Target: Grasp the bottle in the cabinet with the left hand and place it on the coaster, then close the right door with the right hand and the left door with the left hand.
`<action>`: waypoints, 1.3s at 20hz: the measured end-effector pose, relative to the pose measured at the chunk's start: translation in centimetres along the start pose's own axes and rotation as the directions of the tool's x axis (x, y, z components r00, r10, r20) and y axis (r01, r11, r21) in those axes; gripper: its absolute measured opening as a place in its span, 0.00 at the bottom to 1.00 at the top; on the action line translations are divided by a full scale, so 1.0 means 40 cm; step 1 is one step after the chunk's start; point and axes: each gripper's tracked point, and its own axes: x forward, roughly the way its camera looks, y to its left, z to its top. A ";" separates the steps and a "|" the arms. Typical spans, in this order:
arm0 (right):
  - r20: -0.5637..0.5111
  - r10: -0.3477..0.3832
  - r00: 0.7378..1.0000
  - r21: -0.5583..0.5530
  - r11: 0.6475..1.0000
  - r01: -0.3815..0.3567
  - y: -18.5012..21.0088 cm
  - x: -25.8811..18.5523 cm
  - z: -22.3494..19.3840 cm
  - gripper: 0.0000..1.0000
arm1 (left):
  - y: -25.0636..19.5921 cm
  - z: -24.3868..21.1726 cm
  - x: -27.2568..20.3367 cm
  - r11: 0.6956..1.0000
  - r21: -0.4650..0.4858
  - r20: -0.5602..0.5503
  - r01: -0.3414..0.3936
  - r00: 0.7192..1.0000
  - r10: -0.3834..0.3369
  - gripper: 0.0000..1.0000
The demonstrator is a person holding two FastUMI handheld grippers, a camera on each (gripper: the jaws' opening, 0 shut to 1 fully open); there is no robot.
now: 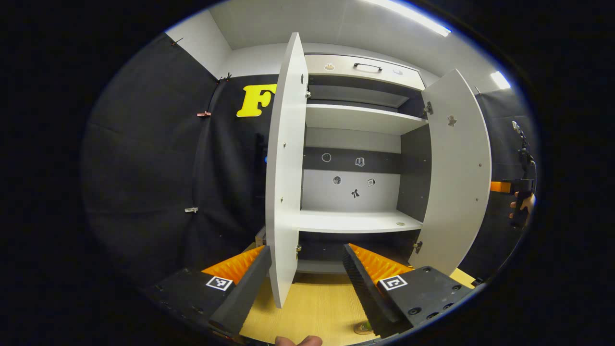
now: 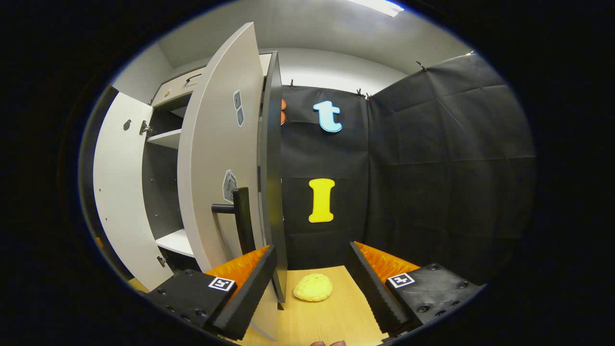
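Cabinet (image 1: 355, 221) stands on the table (image 1: 317, 307), both doors swung open; a sponge (image 2: 313, 287) lies right of the right door (image 2: 216, 158).

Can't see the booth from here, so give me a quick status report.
Left gripper open, empty. Right gripper open by right door. Both doors open, left door too; shelves bare. Yellow lump on table.

Bright, even light comes from ceiling strip lights (image 1: 408, 17), glaring white. Both views are sharp at the centre, while fisheye distortion bows the cabinet doors (image 2: 218, 144) near the edges.
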 end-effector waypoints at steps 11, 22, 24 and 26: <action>-0.027 0.109 0.994 0.060 0.992 -0.107 0.136 -0.026 -0.021 0.95 | 0.036 0.001 -0.006 0.999 0.017 0.002 -0.029 1.000 0.028 0.95; -0.047 0.235 0.971 0.087 0.969 -0.231 0.347 -0.013 -0.050 0.95 | 0.079 -0.006 -0.024 0.998 0.001 0.002 -0.056 0.998 0.056 0.95; -0.058 0.284 0.957 0.085 0.957 -0.279 0.421 -0.006 -0.066 0.95 | 0.092 -0.007 -0.027 0.998 0.003 0.004 -0.064 0.998 0.064 0.95; -0.056 0.309 0.949 0.078 0.949 -0.305 0.483 0.016 -0.078 0.97 | 0.104 -0.004 -0.027 0.997 0.010 0.005 -0.075 0.997 0.075 0.95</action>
